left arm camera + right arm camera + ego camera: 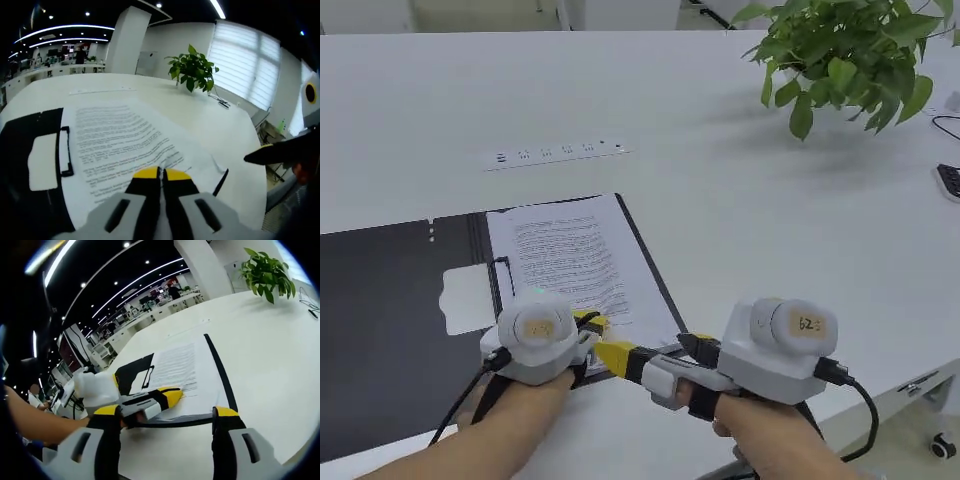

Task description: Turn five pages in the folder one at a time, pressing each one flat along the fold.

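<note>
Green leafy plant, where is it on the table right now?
In the head view the green leafy plant stands at the far right of the white table, beyond the open black folder and right of the white socket strip.

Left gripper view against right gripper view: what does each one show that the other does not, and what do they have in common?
Left gripper view: the white label on the black inside of the open folder, and the window blinds. Right gripper view: the person's forearm behind the left tool, and the right tool with its jaws open at the folder's near edge. Both share the printed page, the black clip, the potted plant, and the left tool, jaws shut, at the page's near edge.
</note>
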`<action>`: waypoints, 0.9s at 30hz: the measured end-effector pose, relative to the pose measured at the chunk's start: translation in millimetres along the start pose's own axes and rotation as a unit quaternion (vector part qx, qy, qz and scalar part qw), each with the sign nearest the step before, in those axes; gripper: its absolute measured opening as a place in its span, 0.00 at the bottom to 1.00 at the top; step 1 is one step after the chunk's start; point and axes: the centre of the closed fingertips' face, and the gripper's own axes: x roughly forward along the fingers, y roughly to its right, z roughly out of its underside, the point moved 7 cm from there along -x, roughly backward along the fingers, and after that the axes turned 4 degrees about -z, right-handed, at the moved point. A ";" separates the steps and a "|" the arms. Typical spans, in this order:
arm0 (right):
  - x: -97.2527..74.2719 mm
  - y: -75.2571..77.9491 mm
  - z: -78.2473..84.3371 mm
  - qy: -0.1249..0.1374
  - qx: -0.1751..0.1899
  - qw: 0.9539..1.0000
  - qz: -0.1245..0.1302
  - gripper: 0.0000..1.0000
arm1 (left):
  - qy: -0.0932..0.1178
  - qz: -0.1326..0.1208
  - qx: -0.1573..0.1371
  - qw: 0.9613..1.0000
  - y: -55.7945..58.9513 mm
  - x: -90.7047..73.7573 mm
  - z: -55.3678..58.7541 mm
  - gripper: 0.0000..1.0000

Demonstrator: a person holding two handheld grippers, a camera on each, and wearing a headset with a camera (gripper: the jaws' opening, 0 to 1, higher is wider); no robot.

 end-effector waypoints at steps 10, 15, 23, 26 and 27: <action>16.7 27.2 -2.0 0.010 0.020 0.999 0.031 0.67 | -0.001 0.006 -0.053 0.999 -2.0 0.3 0.6 0.00; 27.0 34.6 -0.7 0.001 0.023 0.999 0.036 0.61 | 0.000 0.007 -0.062 0.998 -2.0 0.2 0.8 0.00; 34.1 41.3 5.7 -0.017 0.022 0.998 0.049 0.46 | 0.001 0.008 -0.065 0.998 -1.8 0.1 1.0 0.00; 33.0 45.8 6.5 -0.024 0.017 0.997 0.067 0.37 | 0.002 0.008 -0.066 0.998 -1.6 -0.1 0.9 0.00; 32.7 47.1 6.8 -0.026 0.016 0.997 0.072 0.34 | 0.003 0.009 -0.066 0.998 -1.4 -0.3 0.9 0.00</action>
